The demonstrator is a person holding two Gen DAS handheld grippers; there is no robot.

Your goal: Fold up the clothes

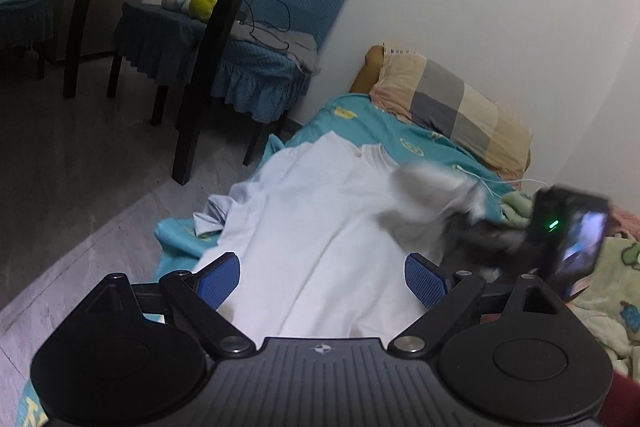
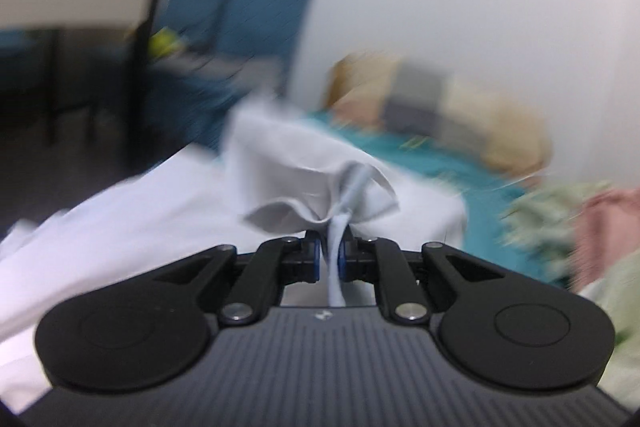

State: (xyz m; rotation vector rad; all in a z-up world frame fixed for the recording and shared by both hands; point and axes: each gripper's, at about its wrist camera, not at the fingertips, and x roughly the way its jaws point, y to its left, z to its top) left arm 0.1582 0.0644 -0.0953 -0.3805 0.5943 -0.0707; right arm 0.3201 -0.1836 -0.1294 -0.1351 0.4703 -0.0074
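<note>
**White shirt spread on the bed, one corner pinched up**

So the bed [image 1: 420,143] has a teal sheet with little yellow prints, and most of it is covered by a big white shirt [image 1: 320,227] lying flat, running from the near edge toward the pillow end. The cloth looks pale, almost bluish-white, mostly smooth across the middle, with a bunched, crumpled bit hanging over the bed's left edge. The ribbed collar sits at the far end.

A checkered pillow [image 1: 452,103] in beige, grey and pink sits at the head of the bed against the wall. A green patterned blanket [image 1: 604,299] is piled along the right edge.

The right claw [image 2: 329,259] is pressed together on a fold of the shirt [image 2: 312,179], lifting it so it puckers into a loose tent above the rest. That view is pretty blurry.

The left claw [image 1: 322,281] is spread wide, hovering over the near part of the shirt, blue pads [image 1: 219,283] not gripping anything.
</note>
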